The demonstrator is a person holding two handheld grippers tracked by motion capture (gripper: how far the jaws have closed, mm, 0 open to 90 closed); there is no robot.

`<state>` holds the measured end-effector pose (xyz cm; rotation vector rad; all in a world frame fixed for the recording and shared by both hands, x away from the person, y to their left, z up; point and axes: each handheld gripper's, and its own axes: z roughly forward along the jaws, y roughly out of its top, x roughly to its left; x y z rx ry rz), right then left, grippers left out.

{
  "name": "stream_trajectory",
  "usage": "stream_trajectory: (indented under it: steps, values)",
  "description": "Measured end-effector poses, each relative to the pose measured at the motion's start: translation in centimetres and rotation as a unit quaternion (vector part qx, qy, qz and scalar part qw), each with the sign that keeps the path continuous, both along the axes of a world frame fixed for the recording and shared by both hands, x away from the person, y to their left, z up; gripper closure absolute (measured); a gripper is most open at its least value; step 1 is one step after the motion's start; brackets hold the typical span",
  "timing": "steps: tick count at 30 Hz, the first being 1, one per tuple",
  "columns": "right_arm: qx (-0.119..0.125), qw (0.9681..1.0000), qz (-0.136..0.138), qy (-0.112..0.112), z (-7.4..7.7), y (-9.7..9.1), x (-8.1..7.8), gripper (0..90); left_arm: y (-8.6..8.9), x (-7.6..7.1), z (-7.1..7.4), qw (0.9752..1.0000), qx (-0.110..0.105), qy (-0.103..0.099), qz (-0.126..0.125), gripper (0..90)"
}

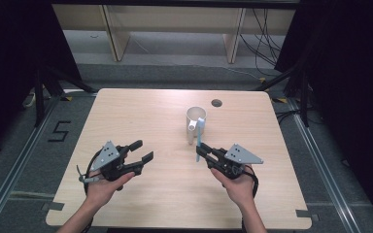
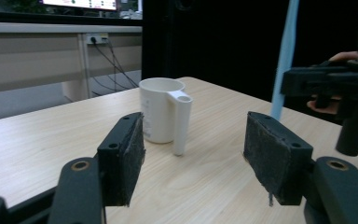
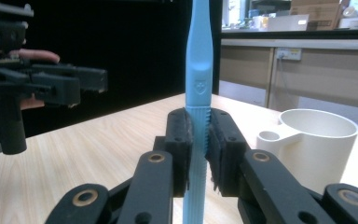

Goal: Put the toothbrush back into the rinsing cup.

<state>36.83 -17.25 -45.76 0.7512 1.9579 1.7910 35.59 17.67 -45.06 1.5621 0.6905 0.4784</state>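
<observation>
My left gripper [image 1: 143, 150] hovers over the table's [image 1: 126, 111] left half, jaws spread wide, holding nothing. Past centre stands a white mug [image 1: 194, 122], upright, its handle facing me. Just beside it, my right gripper [image 1: 202, 151] pinches a light-blue toothbrush [image 1: 200, 137] by its handle, held upright and rising alongside the mug.

Lab, black curtains [image 1: 9, 58], taped floor number [image 1: 59, 131], loose cables [image 1: 267, 43]
</observation>
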Motion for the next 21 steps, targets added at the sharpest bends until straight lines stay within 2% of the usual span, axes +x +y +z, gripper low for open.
stream_trajectory:
  steps: [2, 4, 6, 8, 9, 10, 11, 13, 17, 18, 19, 21]
  values:
    - [0.001, 1.0, 0.003, -0.007, -0.1, 0.1, 0.1, 79.4, -0.6, 0.1, 0.4, 0.9999, 0.001, 0.001, -0.015, 37.9]
    - [-0.001, 0.9999, 0.013, -0.001, -0.2, 0.4, 0.2, 79.4, -1.2, 0.3, 0.8, 0.9996, 0.0, 0.002, -0.027, 38.3]
    - [-0.003, 1.0, 0.006, -0.004, -0.2, 0.6, 0.1, 79.4, -1.7, 0.5, 1.3, 0.9993, 0.001, -0.001, -0.037, 38.5]
    - [-0.008, 0.9999, 0.01, -0.008, -0.3, 0.7, 0.2, 79.4, -2.2, 0.7, 1.8, 0.9989, 0.001, 0.0, -0.046, 38.8]
    - [-0.005, 0.9999, 0.014, 0.007, -0.3, 0.8, 0.1, 79.4, -2.4, 0.8, 2.0, 0.9987, 0.0, 0.001, -0.052, 38.9]
    - [-0.01, 0.9999, 0.011, 0.0, -0.4, 0.8, 0.1, 79.4, -2.7, 0.9, 2.2, 0.9984, -0.001, 0.001, -0.057, 39.3]
    - [-0.009, 0.9998, 0.013, 0.008, -0.4, 0.9, 0.1, 79.4, -2.9, 1.0, 2.4, 0.9981, -0.002, 0.002, -0.061, 39.6]
    - [-0.008, 0.9998, 0.017, -0.004, -0.4, 1.1, 0.2, 79.4, -3.5, 1.1, 2.7, 0.9977, -0.001, -0.002, -0.068, 39.9]
    - [-0.013, 0.9998, 0.015, 0.001, -0.5, 1.5, 0.0, 79.4, -4.5, 1.3, 3.4, 0.9968, -0.006, -0.001, -0.08, 40.2]
    - [-0.013, 0.9997, 0.014, -0.015, -0.5, 1.6, 0.2, 79.4, -4.7, 1.3, 3.5, 0.9968, -0.007, -0.001, -0.08, 40.3]
    - [-0.013, 0.9997, 0.019, -0.004, -0.5, 1.8, 0.1, 79.3, -5.0, 1.4, 3.7, 0.9966, -0.002, -0.004, -0.083, 40.4]
    - [-0.019, 0.9997, 0.01, -0.007, -0.5, 1.8, 0.0, 79.4, -5.6, 1.5, 3.8, 0.9962, -0.01, -0.003, -0.087, 40.7]
